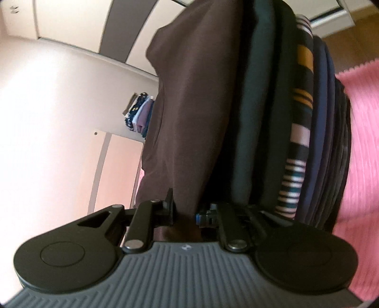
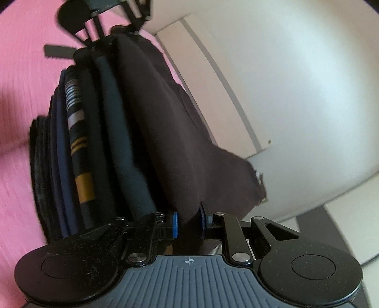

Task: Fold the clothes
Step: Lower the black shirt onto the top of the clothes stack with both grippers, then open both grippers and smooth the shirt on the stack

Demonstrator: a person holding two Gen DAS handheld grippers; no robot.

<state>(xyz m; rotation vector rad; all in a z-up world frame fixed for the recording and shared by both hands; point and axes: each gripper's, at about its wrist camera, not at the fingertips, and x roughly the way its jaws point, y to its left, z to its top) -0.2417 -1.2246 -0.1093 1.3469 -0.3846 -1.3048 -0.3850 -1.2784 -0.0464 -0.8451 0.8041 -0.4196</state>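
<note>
- Setting first: everything sits on a pink ribbed bedspread (image 2: 21, 99), with pale walls and white wardrobe panels (image 1: 71, 21) behind, plus a strip of wooden floor (image 1: 362, 26) in the far corner.
- Closest in, the left gripper (image 1: 184, 213) has its fingers pinched onto the edge of a dark brown garment (image 1: 196, 94), cloth bunched right between the pads.
- Same deal on the other end: the right gripper (image 2: 189, 222) is clamped on that brown garment (image 2: 170, 132), blue pads (image 2: 175, 225) squeezing a fold of it.
- The brown garment lies as the outermost layer against a stack of folded clothes (image 1: 308, 132), touching a dark teal piece (image 1: 248, 118) next to it.
- Deeper into that stack from the brown garment: a striped item (image 1: 300, 113) with mustard, pink and white bands, then navy and black layers.
- The brown garment and stack fill most of both views and block whatever's behind.
- Far past the brown garment, a small pile of folded patterned clothes (image 1: 139, 111) sits on a white shelf.
- In the right wrist view the other gripper (image 2: 111, 28) shows at the garment's far end.
</note>
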